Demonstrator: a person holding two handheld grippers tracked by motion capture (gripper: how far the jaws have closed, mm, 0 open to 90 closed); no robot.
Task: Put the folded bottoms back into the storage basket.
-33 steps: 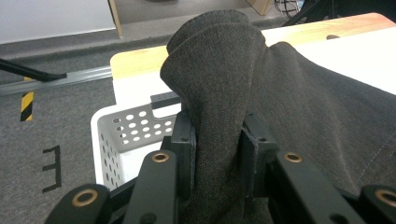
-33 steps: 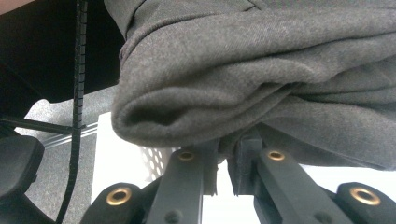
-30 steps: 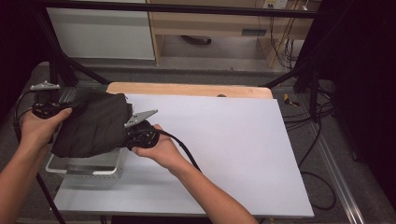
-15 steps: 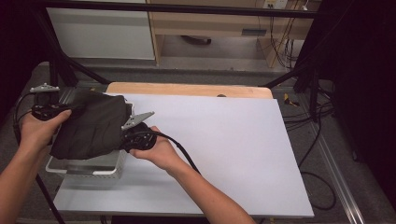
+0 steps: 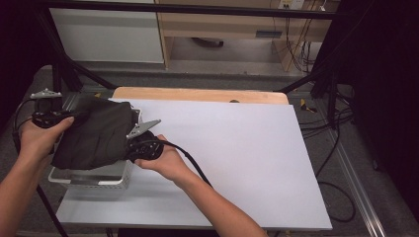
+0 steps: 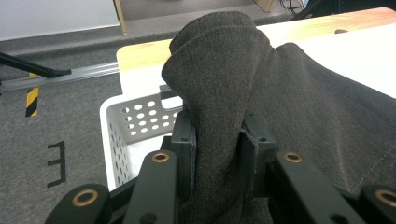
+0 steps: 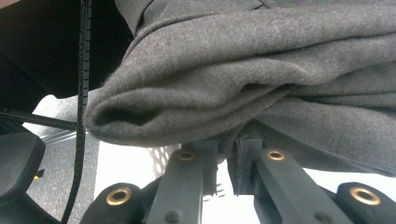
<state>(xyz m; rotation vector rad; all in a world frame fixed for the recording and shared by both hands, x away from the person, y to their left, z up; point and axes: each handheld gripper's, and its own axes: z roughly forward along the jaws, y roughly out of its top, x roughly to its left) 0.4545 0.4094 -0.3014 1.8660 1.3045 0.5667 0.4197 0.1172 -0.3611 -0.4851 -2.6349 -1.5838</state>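
Note:
A dark grey cloth (image 5: 96, 133) hangs folded between both grippers over a white perforated basket (image 5: 94, 176) at the table's left side. My left gripper (image 5: 74, 117) holds the cloth's left end; in the left gripper view a thick fold of the cloth (image 6: 219, 93) stands pinched between the jaws (image 6: 217, 154). My right gripper (image 5: 129, 148) grips the cloth's right edge; in the right gripper view the jaws (image 7: 226, 163) are nearly together on a thin edge of the cloth (image 7: 261, 84), which bulges above them.
The white tabletop (image 5: 237, 148) stretches to the right of the basket, with a wooden board edge (image 5: 197, 95) at the back. The basket's holed wall (image 6: 135, 121) sits below the left gripper. Cables trail on the floor at right (image 5: 336, 143).
Both hands and the cloth have shifted slightly; the cloth stays held over the basket with both grips unchanged.

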